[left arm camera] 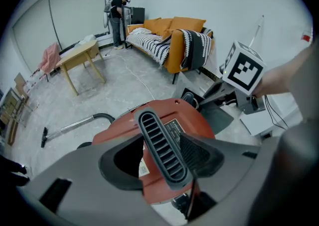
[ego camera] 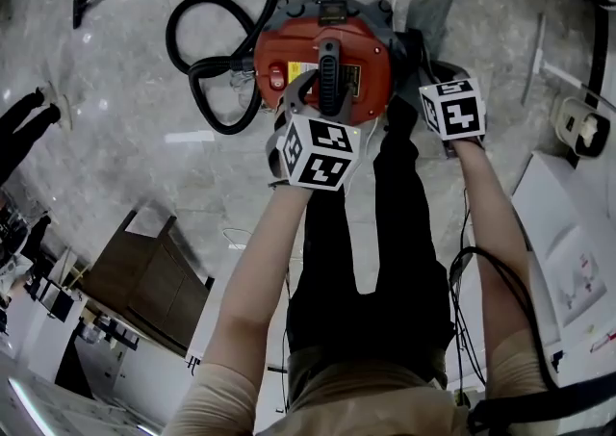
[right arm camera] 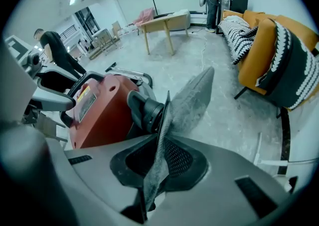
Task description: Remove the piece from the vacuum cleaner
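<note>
My R gripper (right arm camera: 158,167) jaws clenched on grey fabric piece (right arm camera: 192,98), L gripper (left arm camera: 167,162) jaws released, straddling black handle (left arm camera: 158,137) of red vac (ego camera: 289,44)

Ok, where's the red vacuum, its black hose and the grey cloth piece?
red vacuum (ego camera: 298,39), head view, on its red top
black hose (ego camera: 172,35), head view, left bend of its loop
grey cloth piece (right arm camera: 192,100), right gripper view, wide upper part

Head camera: straight above the vacuum cleaner (ego camera: 361,44), looking steeply down. Left tool (left arm camera: 164,160) camera: hard over its top handle (left arm camera: 157,135), facing the sofa (left arm camera: 174,38) beyond. Right tool (right arm camera: 157,170) camera: low beside its hose port, grey piece (right arm camera: 187,100) edge-on close to the lens. Both tool views share the sofa and the table (left arm camera: 82,55) past the cleaner.
</note>
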